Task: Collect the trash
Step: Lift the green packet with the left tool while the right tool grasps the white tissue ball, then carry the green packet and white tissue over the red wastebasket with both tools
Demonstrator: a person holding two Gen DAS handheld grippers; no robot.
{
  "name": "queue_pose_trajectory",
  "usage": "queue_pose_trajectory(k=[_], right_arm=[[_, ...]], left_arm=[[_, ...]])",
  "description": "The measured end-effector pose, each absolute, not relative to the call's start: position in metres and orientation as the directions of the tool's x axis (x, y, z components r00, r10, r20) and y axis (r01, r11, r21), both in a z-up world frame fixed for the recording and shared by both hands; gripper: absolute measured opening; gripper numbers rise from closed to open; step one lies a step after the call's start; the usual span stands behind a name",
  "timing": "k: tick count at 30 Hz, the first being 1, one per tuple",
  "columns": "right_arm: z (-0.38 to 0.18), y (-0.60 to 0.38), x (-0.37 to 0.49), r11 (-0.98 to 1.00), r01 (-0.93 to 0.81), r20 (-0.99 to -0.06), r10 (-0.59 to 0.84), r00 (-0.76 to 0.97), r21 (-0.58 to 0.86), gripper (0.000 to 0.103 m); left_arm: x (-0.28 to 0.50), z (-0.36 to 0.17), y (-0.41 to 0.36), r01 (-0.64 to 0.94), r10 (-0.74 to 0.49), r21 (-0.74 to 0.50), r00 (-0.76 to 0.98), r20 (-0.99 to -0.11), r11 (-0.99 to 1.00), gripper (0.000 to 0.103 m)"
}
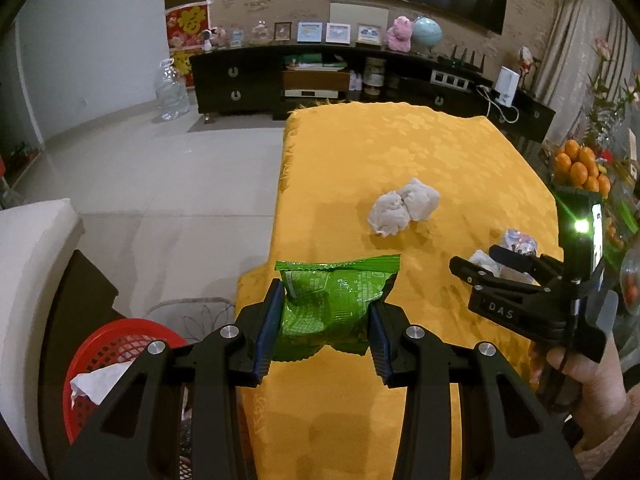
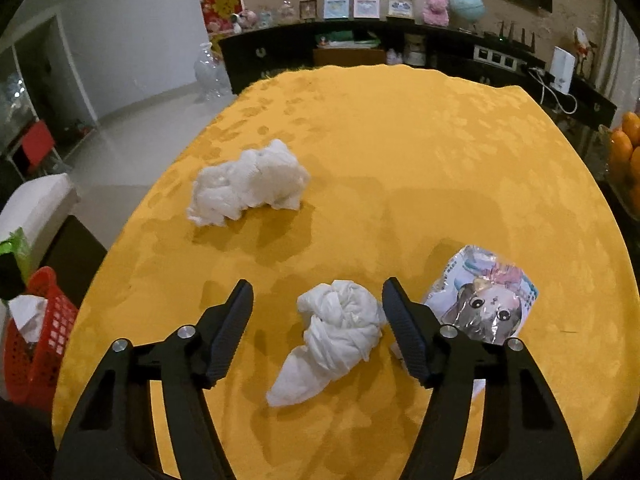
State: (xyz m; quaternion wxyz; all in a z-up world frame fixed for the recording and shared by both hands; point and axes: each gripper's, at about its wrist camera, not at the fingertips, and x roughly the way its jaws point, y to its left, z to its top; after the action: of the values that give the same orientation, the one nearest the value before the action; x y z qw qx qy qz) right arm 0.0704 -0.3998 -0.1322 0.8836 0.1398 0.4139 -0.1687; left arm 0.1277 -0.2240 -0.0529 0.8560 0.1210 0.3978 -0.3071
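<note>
My left gripper point(image 1: 324, 320) is shut on a crumpled green snack wrapper point(image 1: 332, 304), held above the near left edge of the yellow table point(image 1: 400, 148). A red mesh basket point(image 1: 108, 356) with white paper in it sits below to the left; it also shows in the right wrist view point(image 2: 40, 344). My right gripper point(image 2: 318, 320) is open, its fingers either side of a small twisted white tissue point(image 2: 340, 332) on the table. A larger crumpled tissue point(image 2: 248, 184) lies farther back, also in the left wrist view point(image 1: 404, 206). A cartoon-printed wrapper point(image 2: 484, 300) lies right of the right finger.
A dark TV cabinet point(image 1: 320, 76) with frames, a plush toy and a globe stands along the back wall. A plastic water jug point(image 1: 172, 88) stands on the tiled floor. Oranges point(image 1: 580, 164) are piled at the right. A white cushion point(image 1: 32, 248) is at the left.
</note>
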Motion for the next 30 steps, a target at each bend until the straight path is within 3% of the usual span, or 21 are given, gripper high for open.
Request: queue_pose_trajectory(k=[10, 18, 30], right_arm=[[-0.139, -0.406, 0.062, 0.893, 0.437, -0.793, -0.191, 0.578, 0.103, 0.036], [-0.125, -0.397, 0.049, 0.902, 0.407, -0.779, -0.151, 0.609, 0.143, 0.033], [-0.064, -0.363, 0.021, 0.935, 0.311, -0.677, -0.116, 0.726, 0.173, 0.033]], left_arm=[[0.123, -0.049, -0.228, 0.626, -0.42, -0.003, 0.52, -0.744, 0.78, 0.038], [0.12, -0.043, -0.232, 0.627, -0.418, 0.02, 0.543, -0.728, 0.779, 0.038], [0.109, -0.028, -0.227, 0.618, -0.425, 0.041, 0.586, -0.69, 0.785, 0.038]])
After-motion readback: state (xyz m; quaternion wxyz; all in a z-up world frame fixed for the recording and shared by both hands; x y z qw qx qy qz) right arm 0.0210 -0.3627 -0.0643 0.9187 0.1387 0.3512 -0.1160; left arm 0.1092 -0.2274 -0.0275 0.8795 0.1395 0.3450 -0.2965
